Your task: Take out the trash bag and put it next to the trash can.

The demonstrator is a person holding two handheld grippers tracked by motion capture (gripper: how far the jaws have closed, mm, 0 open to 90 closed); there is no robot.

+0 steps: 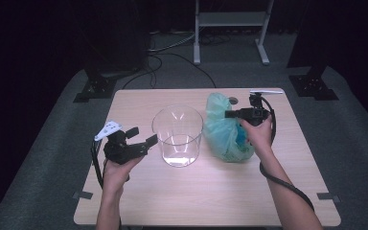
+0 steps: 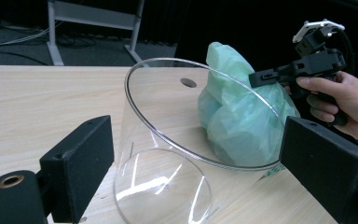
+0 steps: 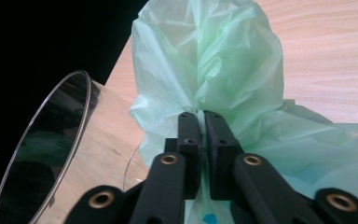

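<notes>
A clear round container (image 1: 177, 136) stands upright in the middle of the wooden table (image 1: 278, 191). To its right lies a crumpled pale green plastic bag (image 1: 223, 139) with something blue inside. My right gripper (image 1: 227, 114) is shut on the gathered neck of the bag (image 3: 214, 60), its jaws pinching the film (image 3: 201, 114). The left gripper (image 1: 143, 136) hovers just left of the container, open, with nothing between its jaws. In the left gripper view the container (image 2: 168, 140) sits ahead of the left gripper (image 2: 200, 154), with the bag (image 2: 240, 116) and the right gripper (image 2: 254, 78) behind it.
A small round hole (image 1: 233, 100) marks the tabletop behind the bag. Beyond the table stand a metal frame (image 1: 230, 19), loose cables (image 1: 172, 52) on the grey floor, and black stand bases (image 1: 96, 86) (image 1: 314, 86). Bare wood runs along the table's near side.
</notes>
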